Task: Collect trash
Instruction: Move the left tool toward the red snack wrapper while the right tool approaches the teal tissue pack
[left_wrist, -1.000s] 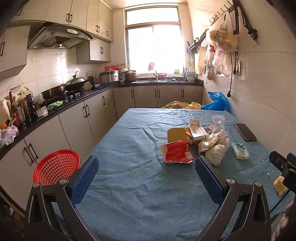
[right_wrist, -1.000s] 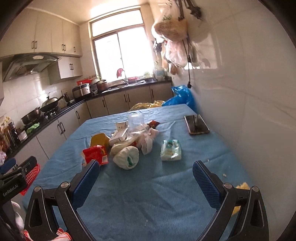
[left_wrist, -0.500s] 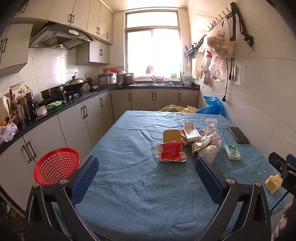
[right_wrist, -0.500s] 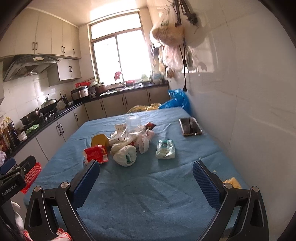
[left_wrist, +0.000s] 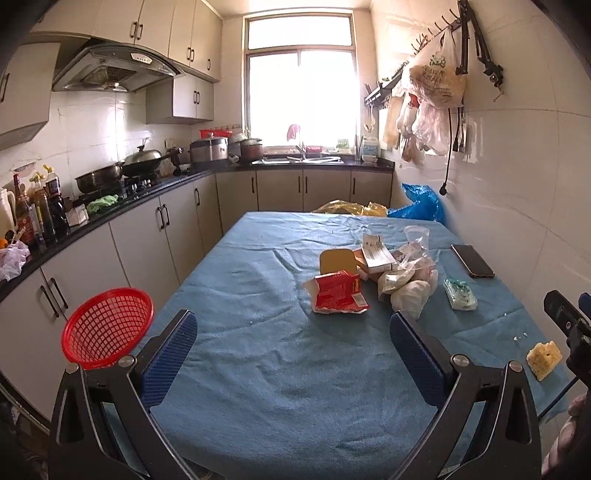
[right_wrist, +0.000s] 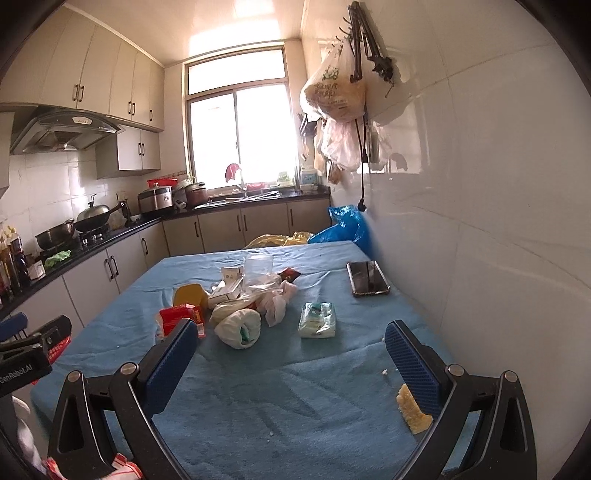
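A pile of trash lies mid-table on the blue cloth: a red wrapper (left_wrist: 338, 295) (right_wrist: 179, 318), a yellow lid (left_wrist: 337, 260), a small carton (left_wrist: 376, 254), crumpled white bags (left_wrist: 410, 295) (right_wrist: 238, 326) and a clear cup (right_wrist: 258, 266). A tissue pack (left_wrist: 460, 293) (right_wrist: 317, 319) lies to the right. A yellow crumb piece (left_wrist: 543, 354) (right_wrist: 412, 408) lies near the front right edge. My left gripper (left_wrist: 293, 354) is open and empty, short of the pile. My right gripper (right_wrist: 288, 362) is open and empty, beside the crumb piece.
A red mesh basket (left_wrist: 109, 326) sits off the table's left edge. A phone (left_wrist: 472, 260) (right_wrist: 367, 277) lies by the right wall. Kitchen counters (left_wrist: 110, 206) run along the left and back. Plastic bags (right_wrist: 336, 96) hang from wall hooks above the table.
Both grippers have drawn back and risen from the table, so the pile looks farther away. The crumb piece has come into fuller view. The jaws stay open.
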